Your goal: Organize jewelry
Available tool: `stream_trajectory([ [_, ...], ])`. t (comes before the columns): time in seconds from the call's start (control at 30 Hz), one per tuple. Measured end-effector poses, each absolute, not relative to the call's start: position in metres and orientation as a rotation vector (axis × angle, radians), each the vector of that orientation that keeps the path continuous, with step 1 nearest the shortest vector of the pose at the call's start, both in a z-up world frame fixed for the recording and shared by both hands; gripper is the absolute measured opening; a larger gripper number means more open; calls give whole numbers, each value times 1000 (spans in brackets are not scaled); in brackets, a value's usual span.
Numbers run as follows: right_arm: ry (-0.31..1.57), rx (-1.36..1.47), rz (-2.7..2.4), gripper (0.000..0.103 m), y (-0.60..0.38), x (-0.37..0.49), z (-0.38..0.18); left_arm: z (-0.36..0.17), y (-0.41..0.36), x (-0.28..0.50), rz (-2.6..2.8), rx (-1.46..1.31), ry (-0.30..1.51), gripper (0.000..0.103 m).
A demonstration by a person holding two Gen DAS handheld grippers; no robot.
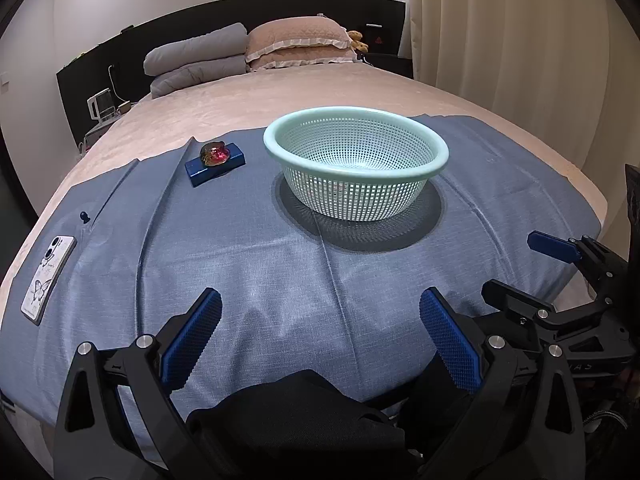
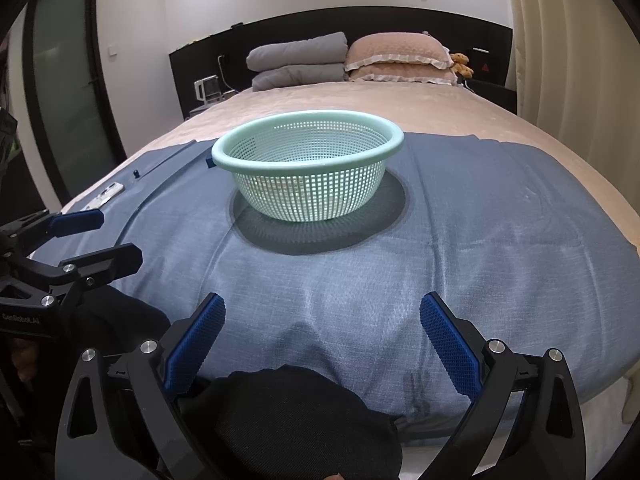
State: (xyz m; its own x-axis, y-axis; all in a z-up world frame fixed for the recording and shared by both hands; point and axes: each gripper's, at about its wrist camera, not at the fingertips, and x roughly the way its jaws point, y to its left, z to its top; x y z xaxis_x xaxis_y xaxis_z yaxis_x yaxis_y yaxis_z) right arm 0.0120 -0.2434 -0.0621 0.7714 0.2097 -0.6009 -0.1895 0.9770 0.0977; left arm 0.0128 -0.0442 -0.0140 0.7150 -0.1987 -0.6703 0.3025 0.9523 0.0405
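A red and dark jewel piece [image 1: 215, 154] lies on a small blue box [image 1: 215, 164] on the blue cloth, left of a pale green mesh basket [image 1: 434, 164]. The basket looks empty in both views and stands at the middle of the right wrist view [image 2: 394, 148]; there only a corner of the blue box [image 2: 209, 162] shows behind it. My left gripper [image 1: 320, 312] is open and empty, low over the near cloth. My right gripper [image 2: 322, 316] is open and empty too, beside the left one [image 2: 96, 236].
A blue cloth [image 1: 280, 264] covers the near end of a beige bed [image 1: 256, 96]. A phone in a butterfly case [image 1: 48, 276] and a small dark knob [image 1: 84, 216] lie at the cloth's left edge. Pillows [image 1: 296, 44], folded grey bedding and curtains stand behind.
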Motion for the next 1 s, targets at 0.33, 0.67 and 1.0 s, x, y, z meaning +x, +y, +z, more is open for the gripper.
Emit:
stream_trajectory([
  [0.33,658,29,216,94,-243,13,-63,-15,-44,13,-284,148,727,97],
  [0.67,660,23,217,94,-243,13,-64,-14,-44,13,-277,150,721,97],
  [1.0,661,20,215,94,-242,13,-64,-14,-43,13,-283,146,725,97],
])
